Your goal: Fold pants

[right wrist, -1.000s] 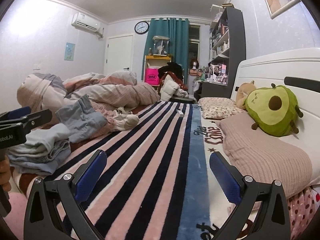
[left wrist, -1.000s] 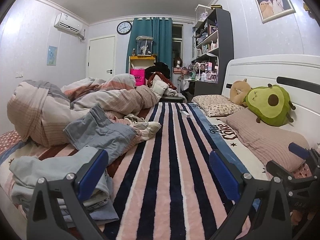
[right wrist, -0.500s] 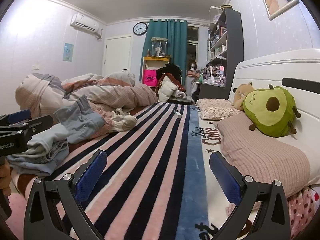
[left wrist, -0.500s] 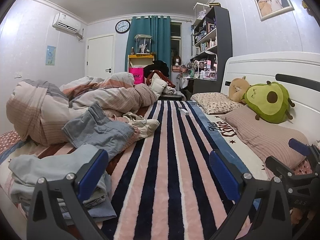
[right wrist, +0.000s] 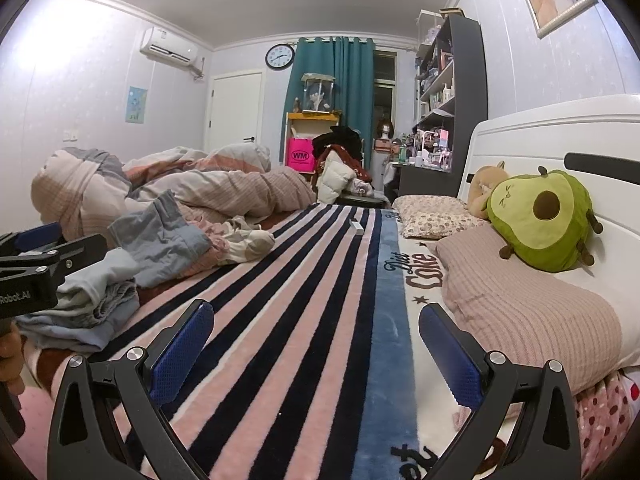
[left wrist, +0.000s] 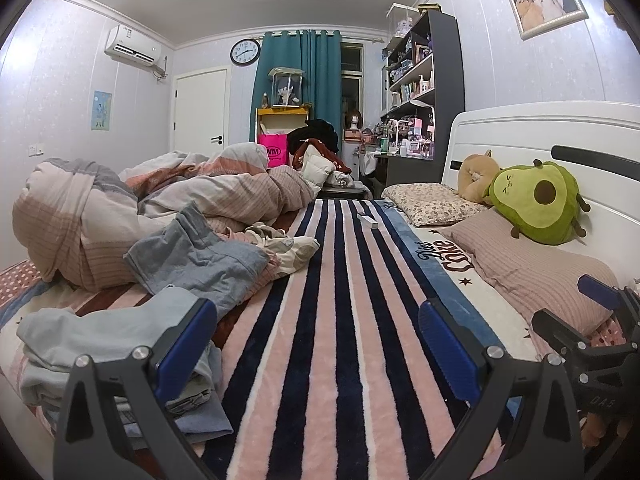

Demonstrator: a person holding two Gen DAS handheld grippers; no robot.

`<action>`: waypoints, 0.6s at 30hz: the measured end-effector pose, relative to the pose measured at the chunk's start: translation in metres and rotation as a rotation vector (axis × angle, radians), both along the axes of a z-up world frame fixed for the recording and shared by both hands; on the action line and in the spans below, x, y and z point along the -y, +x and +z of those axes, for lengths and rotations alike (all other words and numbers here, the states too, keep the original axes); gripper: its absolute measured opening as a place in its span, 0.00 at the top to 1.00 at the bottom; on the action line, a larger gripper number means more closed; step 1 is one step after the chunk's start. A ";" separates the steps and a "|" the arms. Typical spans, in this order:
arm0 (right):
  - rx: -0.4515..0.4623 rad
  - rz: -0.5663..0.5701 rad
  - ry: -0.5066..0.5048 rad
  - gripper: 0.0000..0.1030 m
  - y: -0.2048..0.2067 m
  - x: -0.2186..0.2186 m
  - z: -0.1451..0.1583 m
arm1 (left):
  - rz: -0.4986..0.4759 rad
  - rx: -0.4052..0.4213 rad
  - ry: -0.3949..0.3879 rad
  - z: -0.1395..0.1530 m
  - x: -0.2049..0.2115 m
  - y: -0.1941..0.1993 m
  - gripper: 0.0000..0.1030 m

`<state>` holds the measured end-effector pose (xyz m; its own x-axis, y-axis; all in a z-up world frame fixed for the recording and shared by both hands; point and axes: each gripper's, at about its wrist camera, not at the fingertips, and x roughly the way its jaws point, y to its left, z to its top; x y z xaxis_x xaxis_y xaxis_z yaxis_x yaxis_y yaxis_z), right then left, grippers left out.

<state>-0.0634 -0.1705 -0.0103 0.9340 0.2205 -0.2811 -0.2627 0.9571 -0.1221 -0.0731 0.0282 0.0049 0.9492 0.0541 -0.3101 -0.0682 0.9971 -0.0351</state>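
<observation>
1. Left wrist view: left gripper (left wrist: 318, 344) has its jaws spread wide with nothing between them; black angular frames, blue textured pads (left wrist: 184, 346).
2. Same view: it hovers over the striped blanket (left wrist: 340, 320), a plush pile in navy, pink and white bands.
3. Same view: pants (left wrist: 192, 258), grey-blue crumpled soft fabric, lie ahead and left of the gripper, well apart from it, against the bunched striped duvet (left wrist: 120, 208).
4. Same view: folded clothes stack (left wrist: 100, 344), pale blue-grey, sits just behind the left finger; contact cannot be told.
5. Same view: right gripper (left wrist: 592, 320) shows at the right edge, black frame with a blue pad, in front of the ribbed pink pillow (left wrist: 532, 264).
6. Same view, text: "Diet Coke" on the blanket's blue border; "WM" on the pink bag (left wrist: 274, 154).
7. Right wrist view: right gripper (right wrist: 316, 344) also has its jaws wide apart and empty, above the striped blanket (right wrist: 280, 320).
8. Same view: pants (right wrist: 160, 236) lie far left and ahead, well apart from it, with the folded clothes stack (right wrist: 88, 300) nearer on the left.
9. Same view: left gripper (right wrist: 36, 264) at the left edge, in front of the stack; body lettering reads "Robot.AI".
10. Same view: green avocado plush (right wrist: 540, 220), rounded and fuzzy, rests on the ribbed pink pillow (right wrist: 520, 304) against the white headboard (right wrist: 540, 136). "Diet Coke" and "WM" on the pink bag (right wrist: 300, 156) are legible again.
</observation>
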 end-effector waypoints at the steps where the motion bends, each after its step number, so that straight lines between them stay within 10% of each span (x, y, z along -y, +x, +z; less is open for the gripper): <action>1: -0.001 -0.001 0.000 0.01 0.000 0.000 0.000 | -0.001 0.000 -0.001 0.000 0.000 0.000 0.03; 18: -0.002 -0.001 0.003 0.01 0.000 0.000 0.000 | -0.005 -0.002 0.004 -0.004 0.000 0.002 0.03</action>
